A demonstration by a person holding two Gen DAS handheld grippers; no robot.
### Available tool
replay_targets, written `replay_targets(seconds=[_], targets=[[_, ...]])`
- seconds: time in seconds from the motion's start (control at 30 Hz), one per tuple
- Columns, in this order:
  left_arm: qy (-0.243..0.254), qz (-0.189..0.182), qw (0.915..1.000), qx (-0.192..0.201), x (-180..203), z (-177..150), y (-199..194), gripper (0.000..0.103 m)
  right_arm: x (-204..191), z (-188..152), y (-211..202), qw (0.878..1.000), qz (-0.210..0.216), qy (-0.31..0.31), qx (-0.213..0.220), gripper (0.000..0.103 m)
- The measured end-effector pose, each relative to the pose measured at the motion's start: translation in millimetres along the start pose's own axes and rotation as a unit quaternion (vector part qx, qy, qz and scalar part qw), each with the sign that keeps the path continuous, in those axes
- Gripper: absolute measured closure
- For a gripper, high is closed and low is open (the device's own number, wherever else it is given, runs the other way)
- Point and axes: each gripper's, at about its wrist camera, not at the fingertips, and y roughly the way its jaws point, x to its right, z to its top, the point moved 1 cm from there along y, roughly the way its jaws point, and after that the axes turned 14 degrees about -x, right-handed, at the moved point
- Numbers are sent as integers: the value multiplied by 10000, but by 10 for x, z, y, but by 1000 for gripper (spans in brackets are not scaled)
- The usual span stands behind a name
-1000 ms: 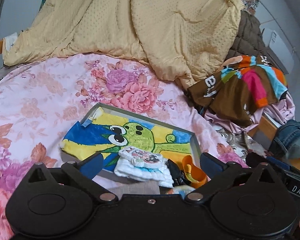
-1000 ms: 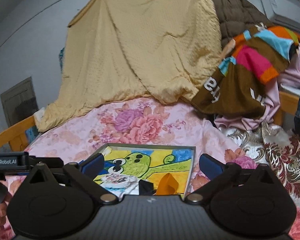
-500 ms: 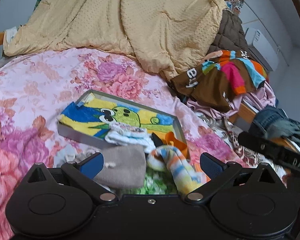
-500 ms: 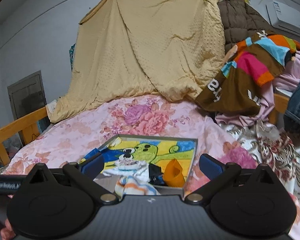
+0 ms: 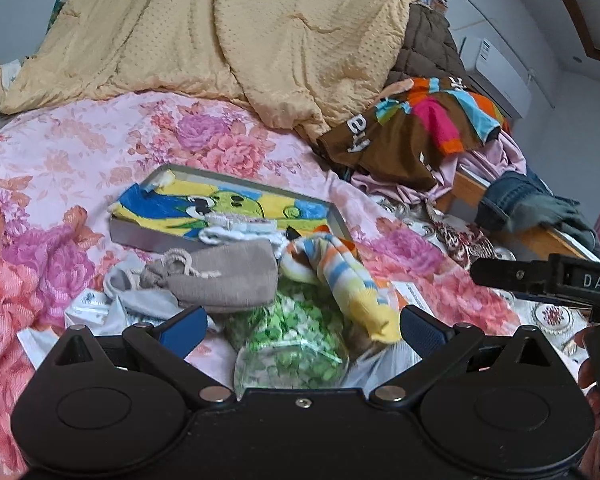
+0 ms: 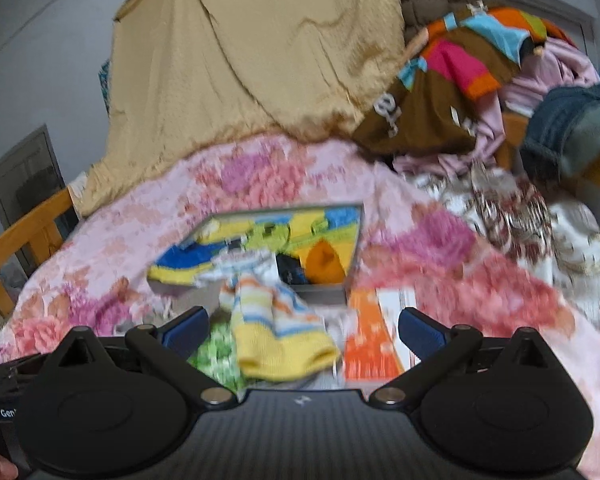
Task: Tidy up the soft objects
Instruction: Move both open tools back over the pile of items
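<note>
My left gripper (image 5: 300, 330) & right gripper (image 6: 302, 330) both spread wide, nothing pinched. Just ahead: green-print bag (image 5: 292, 344), striped sock (image 5: 340, 276), grey sock (image 5: 224, 276) on floral sheet (image 5: 60, 152). Behind: tray (image 5: 148, 236) w/ frog towel (image 5: 168, 208).

The right wrist view is motion-blurred, so the tray (image 6: 352, 248) and its contents beyond the fingers (image 6: 188, 326) lack detail. In the left wrist view, the green bag (image 5: 296, 344) between the fingers is partly hidden by the gripper body, and socks cover the tray's (image 5: 140, 236) near edge.
</note>
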Motion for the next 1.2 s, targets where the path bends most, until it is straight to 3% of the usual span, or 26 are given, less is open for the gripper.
replay_targets(seconds=[0.43, 0.97, 1.2], targets=[[41, -67, 9974, -713, 46, -346, 107, 1, -36, -171, 173, 9944, -302, 90, -1013, 0], [114, -401, 9917, -1215, 203, -484, 393, 1, -34, -191, 338, 9883, -407, 72, -1470, 0], [-8, -607, 9887, -1369, 215, -508, 597, 1, 95, -116, 355, 9886, -184, 406, -1440, 0]])
